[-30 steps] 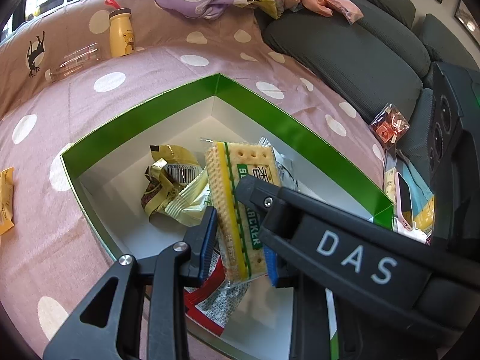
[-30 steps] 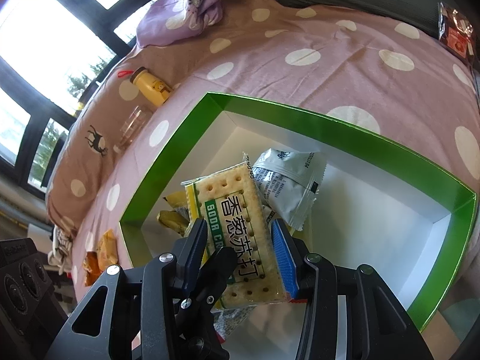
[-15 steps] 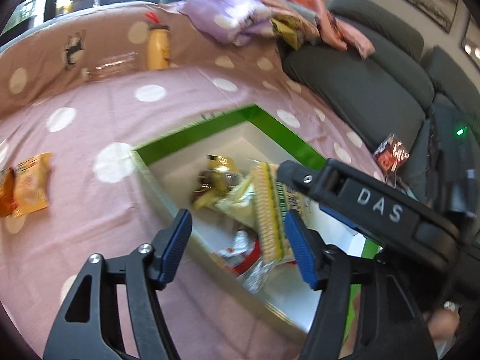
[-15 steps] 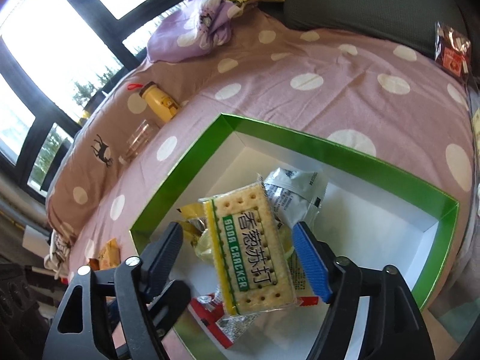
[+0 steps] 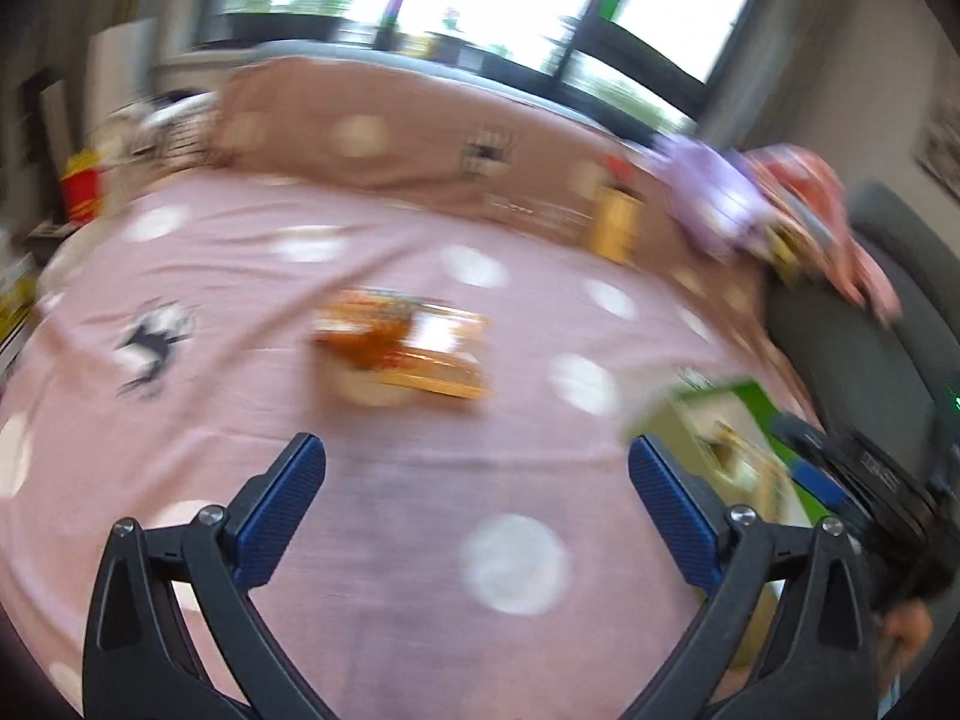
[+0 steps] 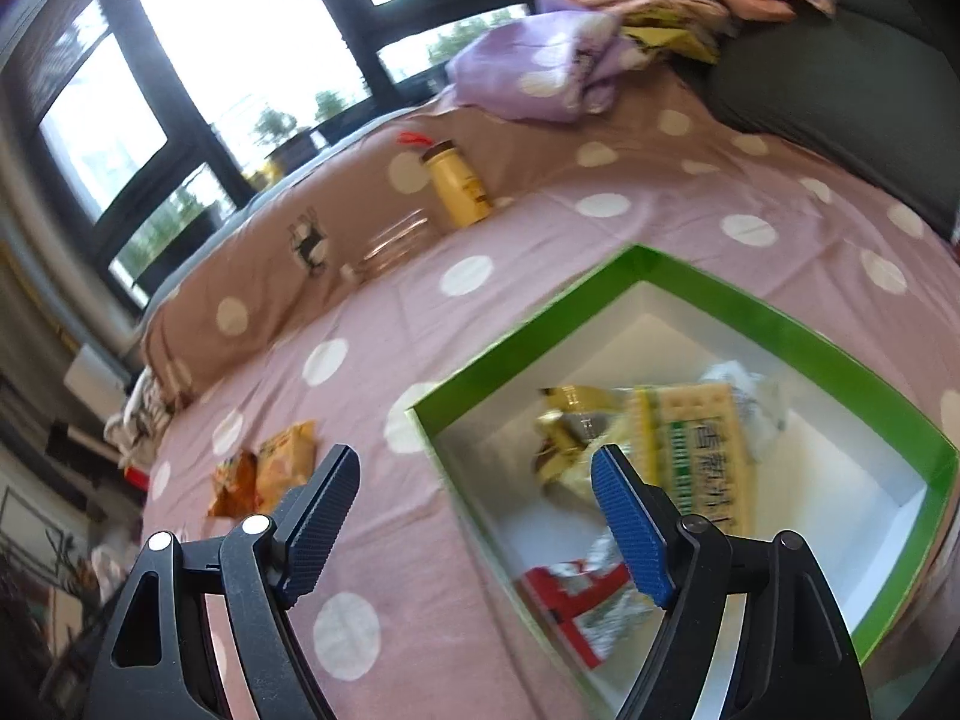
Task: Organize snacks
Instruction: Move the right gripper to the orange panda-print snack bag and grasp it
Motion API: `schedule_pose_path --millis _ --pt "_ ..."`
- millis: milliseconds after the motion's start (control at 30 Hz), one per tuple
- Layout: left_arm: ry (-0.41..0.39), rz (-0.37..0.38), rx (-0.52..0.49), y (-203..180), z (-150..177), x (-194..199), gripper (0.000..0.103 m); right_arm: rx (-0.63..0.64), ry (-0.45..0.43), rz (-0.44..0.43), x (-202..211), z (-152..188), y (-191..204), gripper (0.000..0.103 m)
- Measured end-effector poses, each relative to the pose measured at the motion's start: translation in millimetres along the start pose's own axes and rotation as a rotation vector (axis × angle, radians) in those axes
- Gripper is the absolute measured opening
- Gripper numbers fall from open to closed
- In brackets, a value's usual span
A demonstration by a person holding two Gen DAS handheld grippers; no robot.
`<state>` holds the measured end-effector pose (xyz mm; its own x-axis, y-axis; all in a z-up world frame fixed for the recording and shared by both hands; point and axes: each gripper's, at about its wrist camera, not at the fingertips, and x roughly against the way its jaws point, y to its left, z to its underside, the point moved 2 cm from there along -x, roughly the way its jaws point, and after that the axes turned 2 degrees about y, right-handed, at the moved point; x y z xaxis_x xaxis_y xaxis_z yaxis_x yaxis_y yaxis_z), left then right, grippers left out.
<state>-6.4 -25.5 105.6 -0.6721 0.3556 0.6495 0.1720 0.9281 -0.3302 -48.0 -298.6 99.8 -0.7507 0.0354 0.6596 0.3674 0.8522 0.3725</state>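
Observation:
A green box [image 6: 774, 324] with a white inside sits on the pink dotted cloth. In it lie the soda cracker pack [image 6: 696, 444], a yellow wrapper [image 6: 570, 414], a white pouch [image 6: 750, 396] and a red-and-silver packet [image 6: 576, 594]. My right gripper [image 6: 474, 510] is open and empty, over the box's left rim. My left gripper [image 5: 477, 492] is open and empty, above the cloth. Two orange snack packets [image 5: 408, 348] lie ahead of it; they also show in the right wrist view [image 6: 264, 474]. The box's corner [image 5: 720, 408] is at its right.
A yellow bottle [image 6: 456, 186] and a clear glass [image 6: 396, 240] lying on its side are at the cloth's far side. A heap of purple and pink clothes [image 6: 570, 60] lies by the grey sofa [image 6: 840, 84]. Windows are behind. The left wrist view is blurred.
Both grippers let go of the cracker pack, which now lies in the box. The left gripper swung left toward the orange packets. The right gripper pulled back and left.

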Motion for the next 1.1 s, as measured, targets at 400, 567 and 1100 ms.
schedule_pose_path --millis 400,567,1100 --pt "0.030 -0.223 0.206 91 0 -11 0.102 0.197 0.231 -0.136 -52 12 94 0.080" --pt "0.059 -0.259 0.184 95 2 -17 0.102 0.253 0.356 -0.170 -93 6 139 0.080" --pt "0.101 -0.285 0.204 107 3 -20 0.102 0.549 0.460 -0.104 -181 6 255 0.080"
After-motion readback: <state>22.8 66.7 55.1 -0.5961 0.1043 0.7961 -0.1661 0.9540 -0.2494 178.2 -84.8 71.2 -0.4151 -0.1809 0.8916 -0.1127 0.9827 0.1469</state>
